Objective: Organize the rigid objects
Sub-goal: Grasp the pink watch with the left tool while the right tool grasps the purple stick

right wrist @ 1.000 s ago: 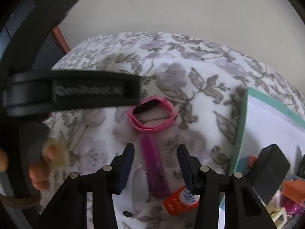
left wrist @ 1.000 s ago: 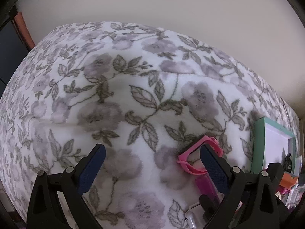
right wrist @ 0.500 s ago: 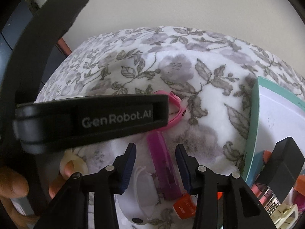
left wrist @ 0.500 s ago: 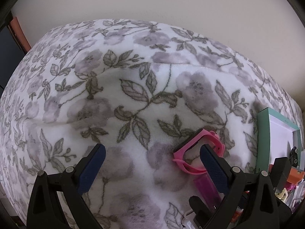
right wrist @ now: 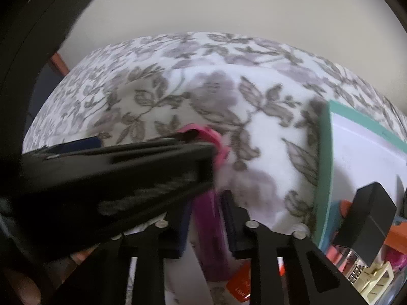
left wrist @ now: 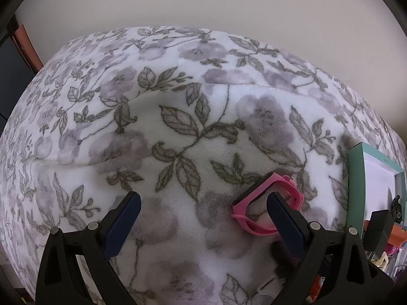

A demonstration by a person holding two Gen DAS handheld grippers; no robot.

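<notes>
Floral blanket [left wrist: 178, 137] under open left claw [left wrist: 203, 209]; right claw [right wrist: 206, 211] closing around purple stick [right wrist: 211, 233].

A home, likely a bedroom: floral fleece blanket [left wrist: 178, 139] against a plain wall [left wrist: 203, 5].

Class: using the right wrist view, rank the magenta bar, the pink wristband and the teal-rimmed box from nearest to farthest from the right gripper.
1. Magenta bar: between the right gripper's fingers.
2. Pink wristband: just ahead, partly hidden.
3. Teal-rimmed box: off to the right.

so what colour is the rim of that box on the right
Teal box rim, white inside; clearest in the right wrist view.
</notes>
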